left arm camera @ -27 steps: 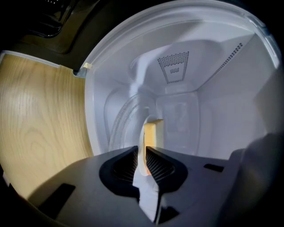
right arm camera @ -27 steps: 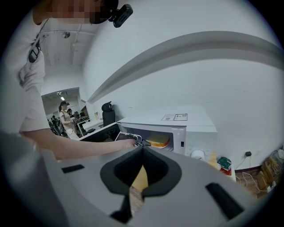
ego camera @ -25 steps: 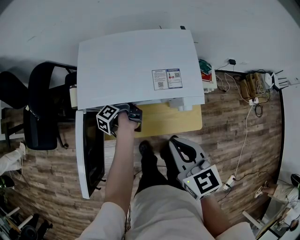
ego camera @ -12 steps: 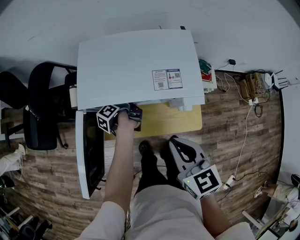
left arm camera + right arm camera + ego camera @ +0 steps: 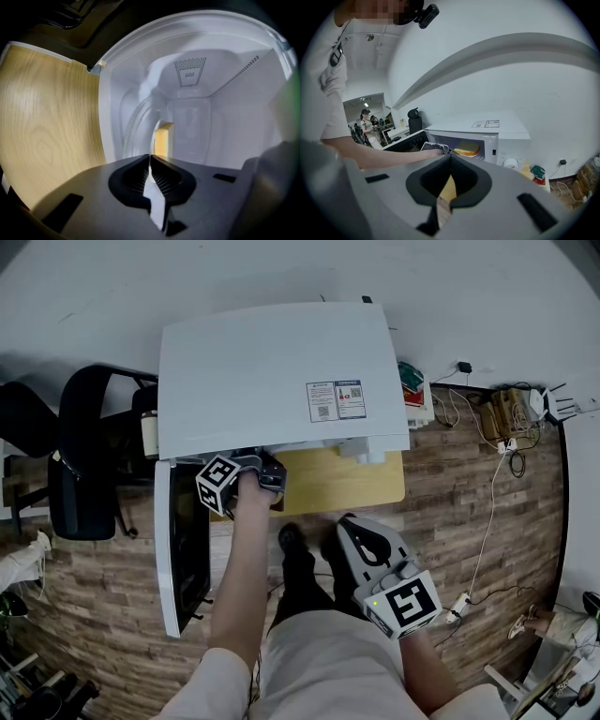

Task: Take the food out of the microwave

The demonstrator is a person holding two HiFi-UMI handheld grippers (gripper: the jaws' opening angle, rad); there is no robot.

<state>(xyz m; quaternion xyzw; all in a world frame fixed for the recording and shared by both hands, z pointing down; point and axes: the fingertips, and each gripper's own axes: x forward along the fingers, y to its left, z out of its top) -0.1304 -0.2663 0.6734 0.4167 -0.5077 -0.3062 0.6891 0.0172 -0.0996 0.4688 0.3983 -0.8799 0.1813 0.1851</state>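
The white microwave (image 5: 272, 371) stands on a wooden table (image 5: 347, 479) with its door (image 5: 183, 559) swung open to the left. My left gripper (image 5: 267, 472) reaches into the opening, its tips hidden under the top. In the left gripper view my left gripper (image 5: 149, 157) is shut on the thin pale rim of a plate (image 5: 154, 201), seen edge-on. The yellow food (image 5: 162, 140) sits on the plate, deeper in the white cavity. My right gripper (image 5: 354, 526) hangs low by my legs, shut and holding nothing. The right gripper view shows the food (image 5: 467, 149) inside the microwave.
A black office chair (image 5: 80, 456) stands left of the microwave. Cables and a power strip (image 5: 506, 418) lie on the wood floor at the right. Small items (image 5: 412, 381) sit beside the microwave's right side. A person (image 5: 365, 123) stands far off in the right gripper view.
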